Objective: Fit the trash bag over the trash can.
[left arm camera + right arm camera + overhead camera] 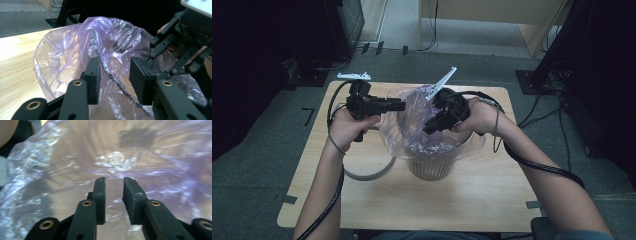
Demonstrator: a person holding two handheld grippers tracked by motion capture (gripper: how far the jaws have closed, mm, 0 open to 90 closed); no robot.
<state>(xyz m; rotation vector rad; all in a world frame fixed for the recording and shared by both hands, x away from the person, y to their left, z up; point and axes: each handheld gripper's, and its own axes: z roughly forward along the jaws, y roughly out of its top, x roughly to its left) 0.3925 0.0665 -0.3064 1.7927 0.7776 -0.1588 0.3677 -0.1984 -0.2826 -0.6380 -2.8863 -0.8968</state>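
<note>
One light wooden table (362, 200) with rounded corners carries one small beige ribbed waste bin (430, 169), which stands near the middle of the table, slightly toward its far edge. One thin, translucent purple plastic bag (412, 107) lines the bin; its crinkled mouth billows above and out over the rim on all sides. One grey ring-shaped hoop (372, 175) lies flat on the table just left of the bin, partly under the bag's overhang.

Two hand-held grippers are present, one per hand. The left gripper (399, 105) is held level at the left side of the bag's mouth, its tips at the film. In the left gripper view its two black jaws stand partly apart with a gathered fold of the purple film (113, 72) rising between the pads (93, 75); whether the pads press on that fold cannot be told.

The right gripper (428, 130) points down and leftward into the bag's mouth from the right side. In the right gripper view (113, 192) its two jaws stand close together with a narrow gap, the film lying beyond the tips and nothing pinched between them.

Two forearms enter from the near edge of the table, and one black cable (542, 167) trails from each gripper
</note>
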